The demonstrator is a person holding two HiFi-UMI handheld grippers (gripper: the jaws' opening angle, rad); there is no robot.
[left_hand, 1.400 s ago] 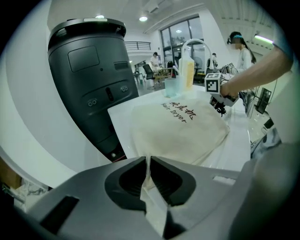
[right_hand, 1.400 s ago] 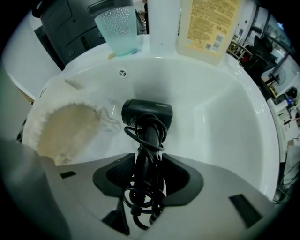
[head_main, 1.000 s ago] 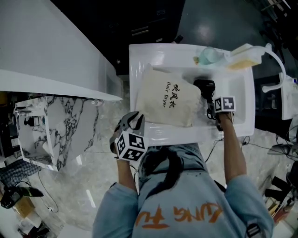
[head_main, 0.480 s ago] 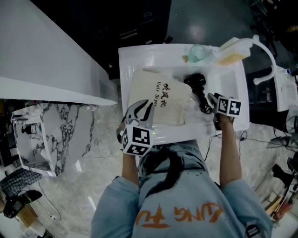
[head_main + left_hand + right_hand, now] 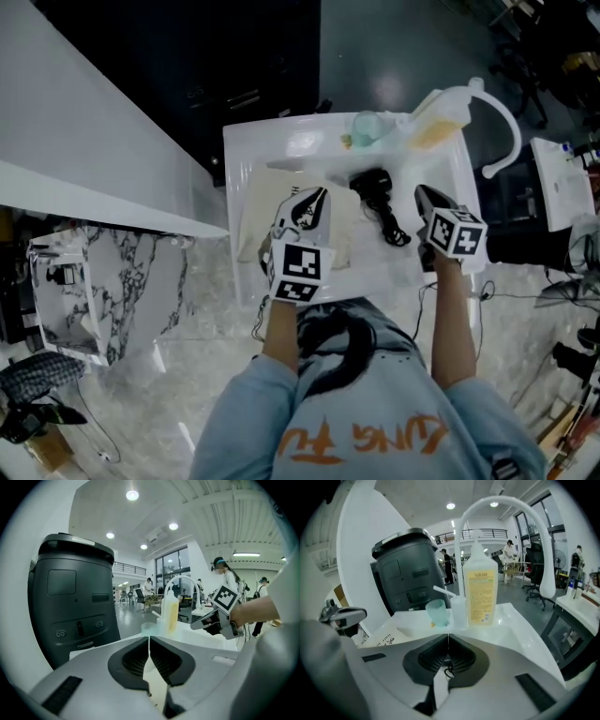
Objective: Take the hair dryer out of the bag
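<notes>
Black hair dryer [image 5: 373,181] lay flat in sink [image 5: 281,145], long axis far-left to near-right. Left claw [image 5: 317,195], right claw [image 5: 422,192] just snapped together, empty.

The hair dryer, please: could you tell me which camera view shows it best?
The head view: the hair dryer lies whole in the white sink, its cord trailing toward the near rim. The left gripper view does not show it; the right gripper view shows only a small dark loop below its jaws, perhaps the cord.
</notes>
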